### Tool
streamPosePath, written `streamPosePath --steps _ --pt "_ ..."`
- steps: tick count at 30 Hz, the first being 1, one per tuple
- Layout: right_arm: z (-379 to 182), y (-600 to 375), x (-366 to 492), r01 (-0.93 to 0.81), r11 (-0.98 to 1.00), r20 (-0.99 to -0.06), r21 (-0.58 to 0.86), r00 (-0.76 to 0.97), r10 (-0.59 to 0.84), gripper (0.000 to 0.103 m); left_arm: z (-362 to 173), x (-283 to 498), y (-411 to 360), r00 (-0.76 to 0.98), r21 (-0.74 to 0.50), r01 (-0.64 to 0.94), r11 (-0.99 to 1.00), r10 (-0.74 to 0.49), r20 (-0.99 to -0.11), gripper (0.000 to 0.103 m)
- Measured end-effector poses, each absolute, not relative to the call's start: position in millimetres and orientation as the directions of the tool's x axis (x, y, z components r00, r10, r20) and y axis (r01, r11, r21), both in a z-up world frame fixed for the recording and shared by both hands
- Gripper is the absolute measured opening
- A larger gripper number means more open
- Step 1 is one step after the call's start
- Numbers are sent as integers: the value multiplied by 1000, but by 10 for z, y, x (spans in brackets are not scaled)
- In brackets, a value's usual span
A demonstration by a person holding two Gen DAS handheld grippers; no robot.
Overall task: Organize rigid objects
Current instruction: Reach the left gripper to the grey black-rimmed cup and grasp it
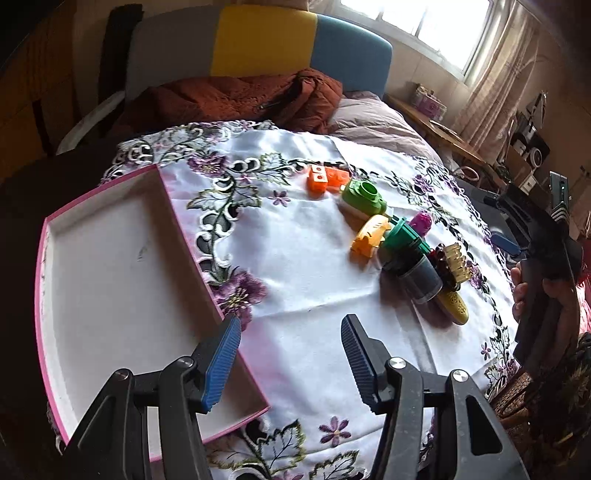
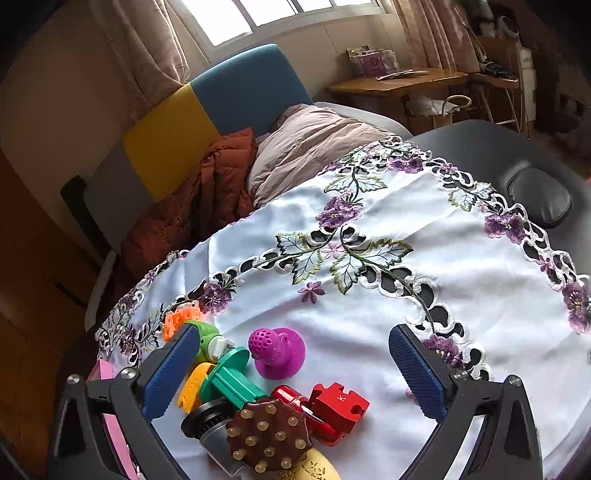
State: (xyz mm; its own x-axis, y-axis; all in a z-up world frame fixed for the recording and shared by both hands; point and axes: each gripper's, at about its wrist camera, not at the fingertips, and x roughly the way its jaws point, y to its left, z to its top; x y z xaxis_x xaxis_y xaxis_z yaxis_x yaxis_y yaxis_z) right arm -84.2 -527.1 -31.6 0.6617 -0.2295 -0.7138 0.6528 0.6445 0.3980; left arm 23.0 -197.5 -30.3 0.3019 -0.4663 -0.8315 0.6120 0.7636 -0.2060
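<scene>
Black gripper frames, silver screws, ribbed blue fingers (image 1: 221, 363) on each.

A lived-in bedroom at home: a bed with a patchwork headboard (image 2: 207, 110) in yellow, blue and grey, a rust quilt (image 1: 236, 99) and a pale duvet (image 2: 314, 147) heaped on it, curtains (image 2: 144, 48) by a bright window (image 2: 266, 14), a wooden side desk (image 2: 399, 83), and an embroidered floral cloth (image 2: 406, 240) over the surface.

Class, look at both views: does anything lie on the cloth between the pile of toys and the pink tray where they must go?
Nothing visible does. Bare tablecloth separates the toy pile from the pink tray, which is empty.
</scene>
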Motion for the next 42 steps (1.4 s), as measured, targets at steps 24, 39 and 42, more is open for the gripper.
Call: streamPosePath --steps 24,39,42 --pt "-380 -5383 -870 642 599 -709 478 685 -168 103 -842 305 -3381 10 -518 484 705 -596 -803 53" --pt "-420 -5346 -790 636 629 -730 447 666 -154 103 -982 365 -3589 28 -429 569 702 -537 -843 45" --pt "-444 -5327 -765 634 639 -741 436 656 -146 103 -947 314 -3381 49 -399 603 691 -531 -846 45"
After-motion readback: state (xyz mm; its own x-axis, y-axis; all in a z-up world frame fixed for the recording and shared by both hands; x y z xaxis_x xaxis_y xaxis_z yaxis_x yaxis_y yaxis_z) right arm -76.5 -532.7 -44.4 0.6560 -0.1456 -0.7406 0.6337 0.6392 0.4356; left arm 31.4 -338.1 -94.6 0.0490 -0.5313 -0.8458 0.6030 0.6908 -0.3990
